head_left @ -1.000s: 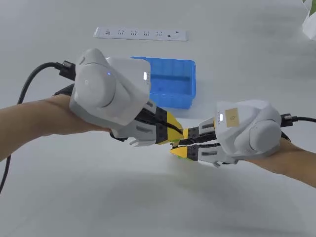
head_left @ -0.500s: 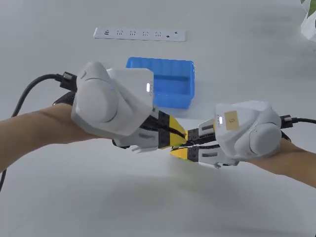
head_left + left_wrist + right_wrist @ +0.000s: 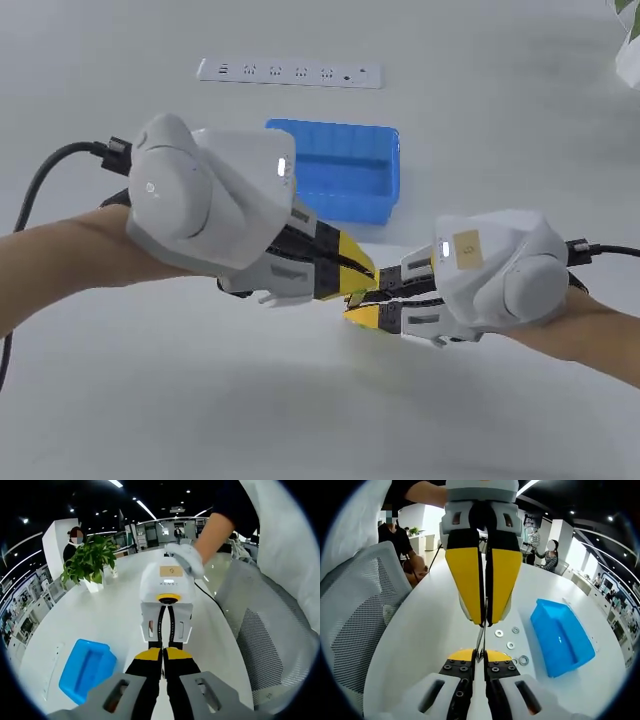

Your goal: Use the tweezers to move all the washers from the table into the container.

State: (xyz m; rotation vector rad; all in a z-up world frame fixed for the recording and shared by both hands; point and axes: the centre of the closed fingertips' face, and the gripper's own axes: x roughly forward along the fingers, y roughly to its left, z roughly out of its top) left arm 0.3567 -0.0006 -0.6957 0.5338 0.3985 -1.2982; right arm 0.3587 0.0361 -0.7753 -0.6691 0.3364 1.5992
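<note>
My left gripper (image 3: pixel 358 276) and right gripper (image 3: pixel 362 308) meet tip to tip low over the white table (image 3: pixel 250 400). Thin metal tweezers (image 3: pixel 480 632) run from between the left gripper's (image 3: pixel 483 612) yellow fingers down into my right gripper (image 3: pixel 478 656). Both grippers are shut on them. Several washers (image 3: pixel 510 645) lie on the table just right of the tweezers, between them and the blue container (image 3: pixel 560 637). The container (image 3: pixel 345 165) sits beyond the grippers and looks empty. In the left gripper view my left gripper (image 3: pixel 163 657) faces the right gripper (image 3: pixel 166 642), with the container (image 3: pixel 87 667) at lower left.
A white power strip (image 3: pixel 290 72) lies behind the container. A potted plant (image 3: pixel 90 560) stands further along the table. A mesh chair (image 3: pixel 355 605) stands at the table edge. People stand in the room behind.
The left gripper's body has shifted slightly left and up. The jaws of both grippers stay together at the same spot.
</note>
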